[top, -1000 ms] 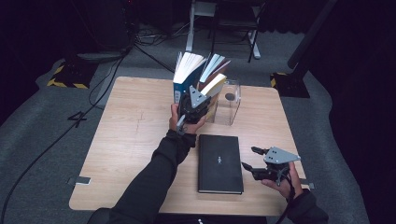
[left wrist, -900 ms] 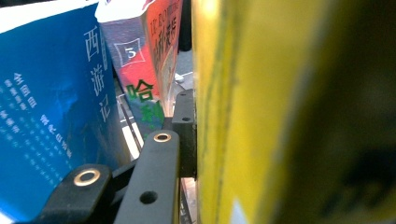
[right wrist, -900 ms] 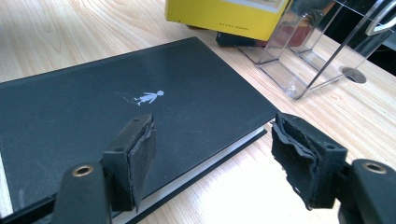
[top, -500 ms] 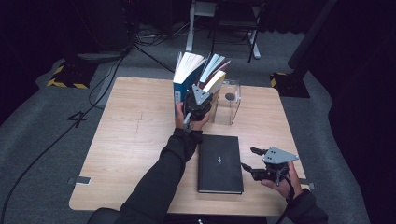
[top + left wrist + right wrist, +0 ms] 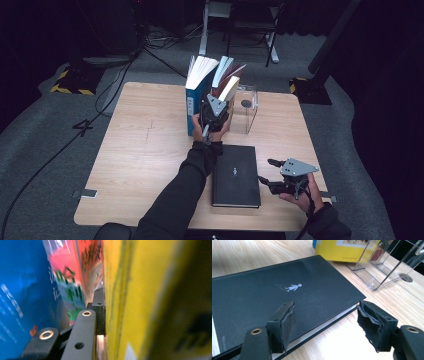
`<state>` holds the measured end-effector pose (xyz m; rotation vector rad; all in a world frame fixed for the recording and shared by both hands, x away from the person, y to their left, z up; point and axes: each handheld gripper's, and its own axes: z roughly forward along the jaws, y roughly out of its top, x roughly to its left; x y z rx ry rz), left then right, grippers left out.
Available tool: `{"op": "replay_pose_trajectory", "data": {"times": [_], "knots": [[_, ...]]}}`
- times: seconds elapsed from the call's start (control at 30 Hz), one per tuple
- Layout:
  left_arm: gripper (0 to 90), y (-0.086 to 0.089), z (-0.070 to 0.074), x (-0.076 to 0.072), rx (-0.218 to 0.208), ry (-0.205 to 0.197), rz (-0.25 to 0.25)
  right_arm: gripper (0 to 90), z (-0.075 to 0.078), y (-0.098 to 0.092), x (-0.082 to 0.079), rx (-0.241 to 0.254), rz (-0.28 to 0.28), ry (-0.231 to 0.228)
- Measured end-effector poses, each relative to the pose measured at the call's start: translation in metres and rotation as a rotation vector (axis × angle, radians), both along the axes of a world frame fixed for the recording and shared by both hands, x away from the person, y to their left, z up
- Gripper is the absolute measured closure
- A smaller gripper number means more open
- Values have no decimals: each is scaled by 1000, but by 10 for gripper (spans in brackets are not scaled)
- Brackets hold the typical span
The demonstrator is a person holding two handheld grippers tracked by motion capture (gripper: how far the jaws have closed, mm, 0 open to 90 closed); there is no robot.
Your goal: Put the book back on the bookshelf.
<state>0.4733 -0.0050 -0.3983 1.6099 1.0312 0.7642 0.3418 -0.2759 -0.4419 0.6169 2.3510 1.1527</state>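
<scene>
Several books stand upright at the back of the table: a blue book (image 5: pixel 192 106), a red and green one (image 5: pixel 75 277) and a yellow book (image 5: pixel 229 89), which leans toward a clear acrylic stand (image 5: pixel 247 110). My left gripper (image 5: pixel 216 111) is pushed in among them. One finger (image 5: pixel 98 302) lies flat against the yellow book's cover (image 5: pixel 140 300), and the book hides the other finger. A black book (image 5: pixel 236 175) lies flat near the front edge. My right gripper (image 5: pixel 267 170) is open at that book's right edge (image 5: pixel 329 320), low over the table.
The wooden table (image 5: pixel 145 145) has bare room on its left half. The clear stand (image 5: pixel 382 267) is just beyond the black book's far corner. On the floor behind the table are cables and a stand's base (image 5: pixel 215 10).
The left hand and gripper have shifted slightly right among the standing books. The right gripper has stayed beside the black book, still open.
</scene>
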Motion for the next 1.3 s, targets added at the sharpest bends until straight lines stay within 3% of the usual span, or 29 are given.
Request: {"op": "replay_pose_trajectory", "data": {"times": [0.13, 0.3, 0.7, 0.97, 1.3], "knots": [[746, 2, -8, -1, -17, 5, 2, 308, 0, 0, 0, 1, -2, -1], [740, 2, -8, -4, -2, 6, -15, 308, 0, 0, 0, -4, -1, 0], [721, 11, 2, -11, 48, 23, -70, 309, 0, 1, 0, -18, -4, -3], [666, 20, 8, -18, 43, 25, -118, 310, 0, 1, -1, -22, 1, -1], [734, 22, 11, -17, 107, 64, -120, 315, 0, 3, -1, -38, 10, 8]]}}
